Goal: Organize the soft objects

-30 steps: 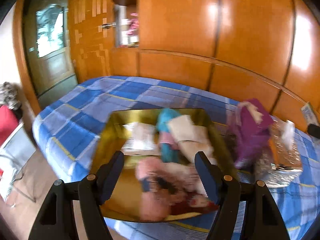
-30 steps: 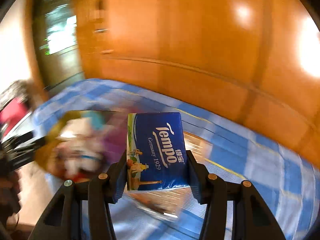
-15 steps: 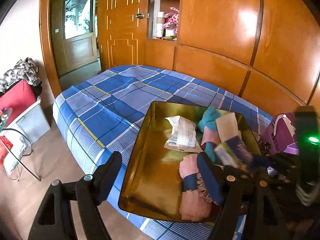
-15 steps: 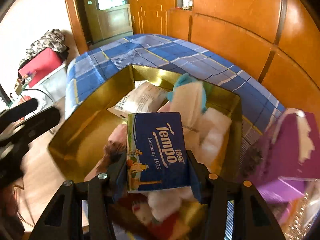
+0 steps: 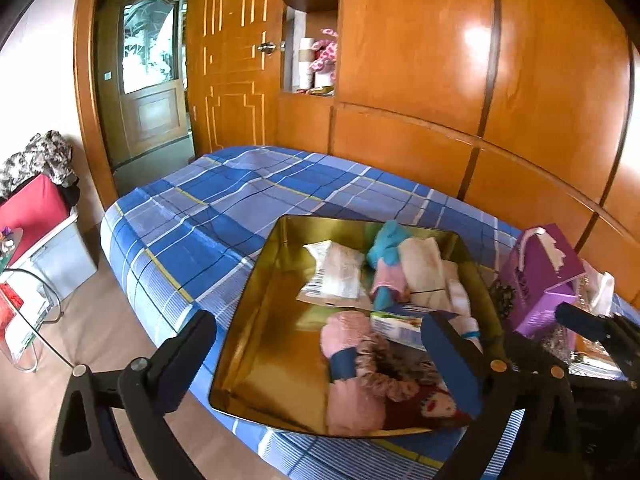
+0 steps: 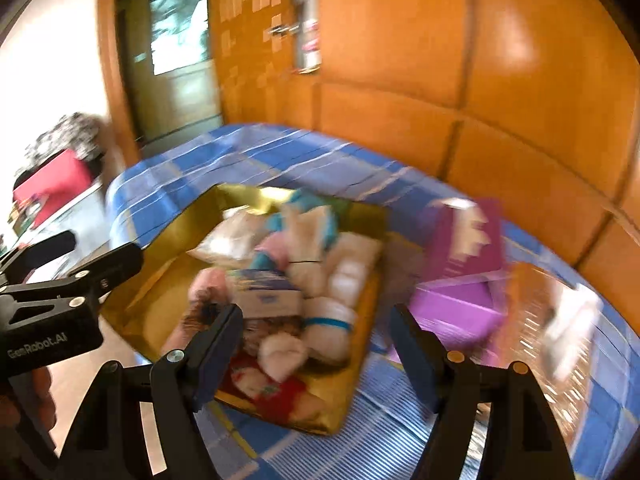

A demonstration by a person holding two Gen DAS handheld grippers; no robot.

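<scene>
above the gold tray (image 5: 256,280) (tissue pack (image 6: 266,294) inside), left gripper (image 5: 320,356) and right gripper (image 6: 316,344) both agape, empty

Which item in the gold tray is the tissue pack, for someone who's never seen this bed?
Start at the blue plaid bed and find the gold tray on its near edge. The tissue pack lies on the pile of soft things at the tray's right side, just past the pink plush. It alone is a flat, printed rectangular packet with blue and green edging; its neighbours are fuzzy or cloth.
</scene>
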